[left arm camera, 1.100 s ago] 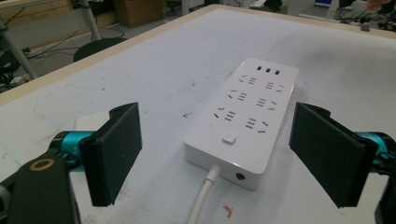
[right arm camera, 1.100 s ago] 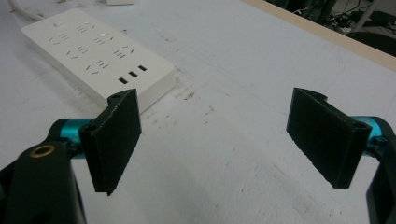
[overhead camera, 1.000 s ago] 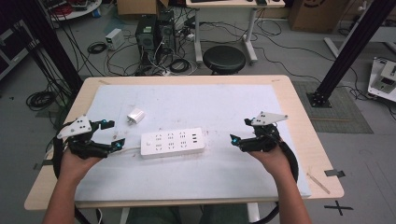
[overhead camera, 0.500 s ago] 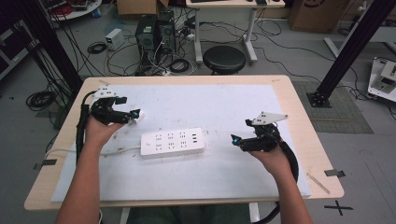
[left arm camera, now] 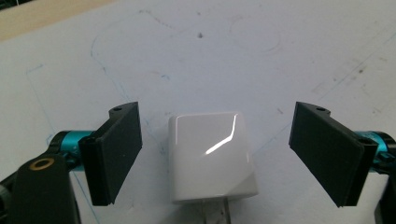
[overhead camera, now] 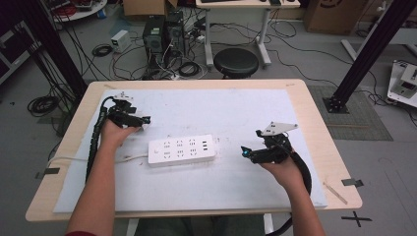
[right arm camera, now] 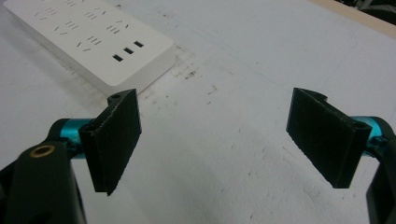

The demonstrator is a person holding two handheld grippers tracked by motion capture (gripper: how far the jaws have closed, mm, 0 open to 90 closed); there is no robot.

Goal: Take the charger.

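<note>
Wooden at its edges and covered by a white sheet, the table [overhead camera: 314,105] carries 1 white power strip [overhead camera: 182,150] near its middle, lying flat with its sockets up and its cord running off to the left. That placement looks deliberate: sockets upward and within reach of both hands, ready to take a plug from above.

Left and a little farther back, the left gripper [overhead camera: 139,121] sits low over the sheet. In the left gripper view a small white plug [left arm camera: 211,156] lies between its 2 black fingers [left arm camera: 113,151], metal prongs pointing back toward the camera. The fingers are spread wide, with a gap on each side of the plug, so nothing is held yet. Straddling the body this way seems meant to set up a squeeze on its 2 flat sides.

Right of the strip, the right gripper [overhead camera: 249,153] hovers just off the sheet, fingers wide apart and empty, with bare sheet between them. It points toward the strip's right end, probably waiting to steady it.
</note>
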